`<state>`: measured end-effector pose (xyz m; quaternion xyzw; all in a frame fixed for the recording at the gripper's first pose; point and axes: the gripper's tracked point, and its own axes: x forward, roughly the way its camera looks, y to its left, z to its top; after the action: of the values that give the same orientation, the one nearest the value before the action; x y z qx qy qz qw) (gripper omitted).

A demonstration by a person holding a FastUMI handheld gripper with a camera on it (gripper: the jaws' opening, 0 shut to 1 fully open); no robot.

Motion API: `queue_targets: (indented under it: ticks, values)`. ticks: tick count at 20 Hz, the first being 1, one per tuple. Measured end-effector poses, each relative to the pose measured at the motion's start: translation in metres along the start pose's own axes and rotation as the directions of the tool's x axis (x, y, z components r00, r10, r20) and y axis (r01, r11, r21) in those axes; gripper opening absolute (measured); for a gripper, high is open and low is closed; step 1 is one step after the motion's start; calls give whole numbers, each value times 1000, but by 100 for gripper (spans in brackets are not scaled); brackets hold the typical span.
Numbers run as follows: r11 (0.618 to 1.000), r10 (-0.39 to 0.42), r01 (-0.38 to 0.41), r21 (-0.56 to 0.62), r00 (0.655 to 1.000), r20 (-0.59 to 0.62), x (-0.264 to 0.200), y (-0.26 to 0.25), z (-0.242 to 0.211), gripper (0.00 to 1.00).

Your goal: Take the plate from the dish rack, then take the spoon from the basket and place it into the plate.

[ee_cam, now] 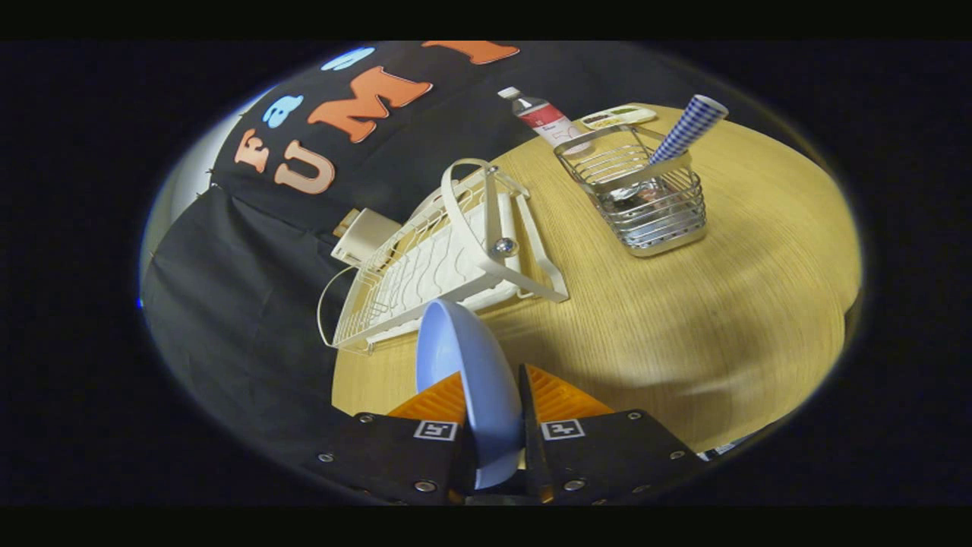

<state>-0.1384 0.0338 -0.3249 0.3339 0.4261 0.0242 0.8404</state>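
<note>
The gripper (493, 395) has its two orange fingers (437, 399) clamped on the blue plate (471, 372), which stands on edge between them, clear of the rack (448, 251). The white rack lies on the wooden table (721, 304) just beyond the plate. The wire basket (645, 197) stands well right of the rack, with the spoon's (687, 125) checked handle sticking out. A bottle (543, 114) stands behind the basket.

From my seat, the plate's (471, 372) lower rim disappears between the claw (493, 399) pads, so I can't see its base. The spoon's (687, 129) bowl sinks into the basket (653, 197) behind wire — unreadable. The bottle's (545, 115) foot hides behind the basket rim, and the bench (683, 319) blurs near me.
</note>
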Motion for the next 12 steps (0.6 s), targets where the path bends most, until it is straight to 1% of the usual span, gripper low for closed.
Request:
queue_targets:
  ticks: [1, 2, 3, 4, 7, 9, 11, 12]
  values:
    - [1000, -28, 28, -14, 1000, 7, 2, -6, -3, 26]
    - [996, -73, 74, -41, 997, 16, 2, -17, -4, 29]
    - [994, -96, 97, -58, 995, 21, 4, -23, -5, 32]
    - [993, -98, 100, -58, 995, 30, 2, -22, -5, 39]
    - [988, -121, 130, -85, 987, 106, -3, -31, 8, 44]
    - [987, -113, 129, -91, 980, 165, -11, -31, 19, 51]
    - [983, -113, 145, -114, 962, 249, -24, -33, 36, 60]
    - [979, -117, 160, -128, 948, 296, -31, -35, 45, 67]
